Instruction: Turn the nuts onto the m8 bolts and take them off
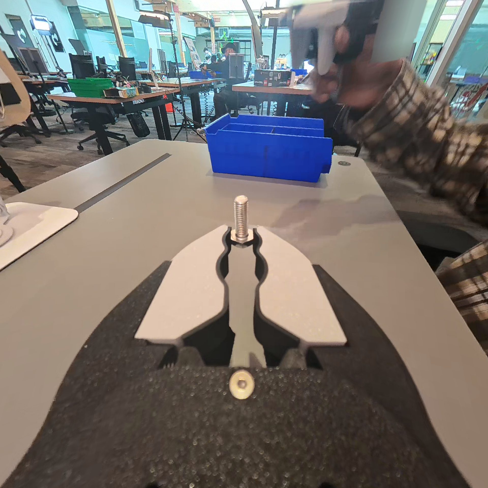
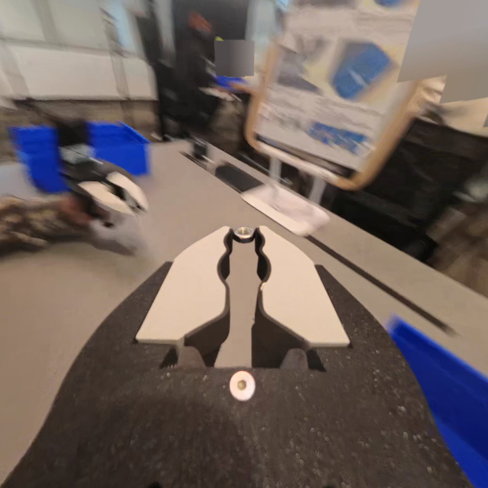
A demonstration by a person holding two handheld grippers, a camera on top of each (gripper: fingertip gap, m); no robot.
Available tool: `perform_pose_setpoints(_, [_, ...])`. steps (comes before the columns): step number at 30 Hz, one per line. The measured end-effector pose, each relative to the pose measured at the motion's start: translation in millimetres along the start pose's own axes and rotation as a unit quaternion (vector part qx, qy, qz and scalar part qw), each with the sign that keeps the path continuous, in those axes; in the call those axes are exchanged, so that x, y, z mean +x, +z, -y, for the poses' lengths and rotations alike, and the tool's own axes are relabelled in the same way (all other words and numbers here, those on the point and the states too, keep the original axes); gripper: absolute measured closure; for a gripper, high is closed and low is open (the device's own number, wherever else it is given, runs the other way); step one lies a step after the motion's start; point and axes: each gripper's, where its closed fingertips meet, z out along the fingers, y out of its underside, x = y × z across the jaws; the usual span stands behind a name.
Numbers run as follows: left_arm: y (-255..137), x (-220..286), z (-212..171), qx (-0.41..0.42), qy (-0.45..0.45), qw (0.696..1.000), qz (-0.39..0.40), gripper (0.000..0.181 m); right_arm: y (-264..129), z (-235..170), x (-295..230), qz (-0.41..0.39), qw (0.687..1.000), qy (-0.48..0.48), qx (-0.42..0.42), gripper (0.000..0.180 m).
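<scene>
Left gripper: its two grey fingers are closed on the hexagonal head of the bolt, at the very tips. The threaded shaft stands upright above the grey table, and no nut is on it.
Bolt place: in front of the blue bin, which stands well apart, farther back on the table.
Right gripper: the tips are closed on a nut, held flat with the threaded hole facing up. In the left wrist view this gripper is high at the upper right, far from the bolt.
Step in hand, as I judge it: to bring the nut over the bolt and start the thread.
How to do it well: keep the bolt vertical and steady; bring the nut down with its hole centred on the shaft end and level; turn softly at first, so the thread does not cross; do not press if it resists.
Risk: both parts are held only at the tips, so a side push could make the nut slip out.
Hard to see: the right wrist view is strongly blurred, and the bolt cannot be made out there. The inside of the blue bin is hidden by its wall, so I cannot tell whether more bolts or nuts lie there.
Cut off: a blue edge at the lower right of the right wrist view, probably another bin.
</scene>
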Motion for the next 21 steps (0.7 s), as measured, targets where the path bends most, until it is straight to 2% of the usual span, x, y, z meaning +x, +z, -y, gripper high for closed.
perform_pose_setpoints(3, [2, 3, 1, -0.003, 0.01, 1.0, 0.0, 0.166, -89, -60, 79, -0.16, 0.981, 0.02, -0.11, 0.164])
perform_pose_setpoints(6, [3, 4, 1, -0.004, 0.011, 1.0, 0.001, 0.166, -150, -125, 117, -0.226, 0.954, 0.086, -0.178, 0.164])
perform_pose_setpoints(9, [4, 4, 0, -0.005, 0.011, 1.0, 0.003, 0.166, -170, -179, 118, -0.223, 0.936, 0.125, -0.241, 0.164])
perform_pose_setpoints(12, [3, 3, 0, -0.005, 0.011, 1.0, 0.004, 0.166, -175, -209, 118, -0.22, 0.926, 0.123, -0.28, 0.164])
perform_pose_setpoints(15, [3, 3, -1, -0.005, 0.009, 1.0, 0.004, 0.166, -174, -216, 117, -0.207, 0.929, 0.133, -0.275, 0.155])
perform_pose_setpoints(17, [3, 3, -1, -0.005, 0.008, 1.0, 0.003, 0.166, -173, -204, 119, -0.205, 0.936, 0.13, -0.256, 0.15])
perform_pose_setpoints(21, [3, 3, -1, -0.003, 0.007, 1.0, 0.002, 0.166, -157, -135, 112, -0.197, 0.964, 0.096, -0.149, 0.145])
